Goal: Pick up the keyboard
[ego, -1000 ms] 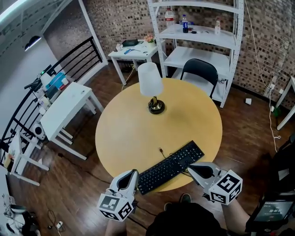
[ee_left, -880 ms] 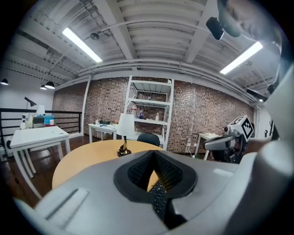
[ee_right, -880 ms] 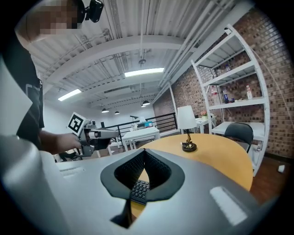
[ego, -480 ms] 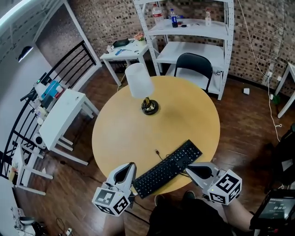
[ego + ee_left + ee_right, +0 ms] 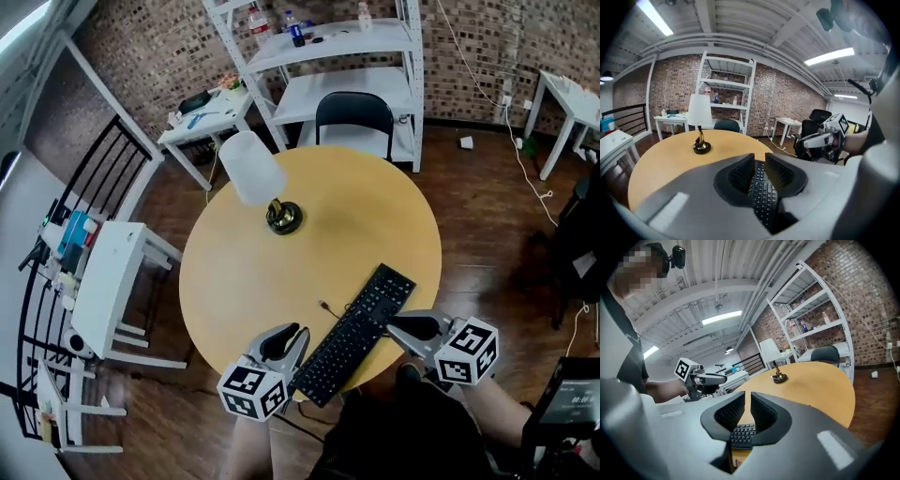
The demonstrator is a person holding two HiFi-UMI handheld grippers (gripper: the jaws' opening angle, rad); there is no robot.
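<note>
Black flat keyboard [image 5: 361, 323] on round wooden table [image 5: 244, 272]; left gripper [image 5: 300, 334], right gripper [image 5: 393, 324]: ribbed jaws opening slightly, gripping nothing.

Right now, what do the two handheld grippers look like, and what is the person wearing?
Both the left gripper and right gripper have pale grey shells, black textured pads and a white cube with black square markers. Both jaws are opening, the keyboard showing in each gap, ungripped. The person wears a dark top.
</note>
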